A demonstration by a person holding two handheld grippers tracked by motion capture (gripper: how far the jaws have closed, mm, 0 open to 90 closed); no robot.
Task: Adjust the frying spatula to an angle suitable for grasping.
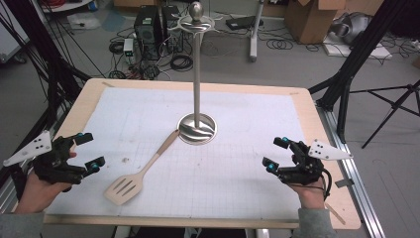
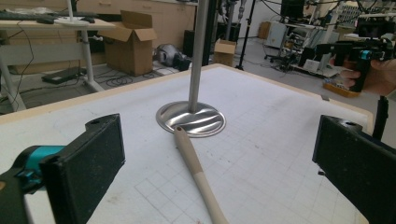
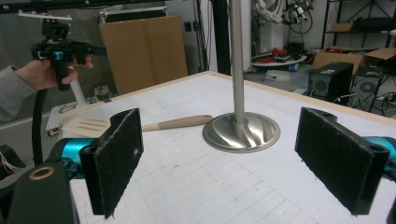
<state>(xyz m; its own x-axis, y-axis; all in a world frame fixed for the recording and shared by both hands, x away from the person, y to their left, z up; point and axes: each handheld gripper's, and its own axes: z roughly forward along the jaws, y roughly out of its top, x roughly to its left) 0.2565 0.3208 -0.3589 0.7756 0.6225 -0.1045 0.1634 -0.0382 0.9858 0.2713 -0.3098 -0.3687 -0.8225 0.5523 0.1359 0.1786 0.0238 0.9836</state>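
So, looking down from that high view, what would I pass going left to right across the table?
Left tongs → wooden slotted spatula → metal stand's round base → right tongs.

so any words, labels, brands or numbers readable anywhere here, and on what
None can be read.
The white mat carries only a printed grid, with no figures legible.
The metal stand, wooden spatula and both grippers, left and right, show no markings.
The cardboard boxes behind are too blurred to tell.
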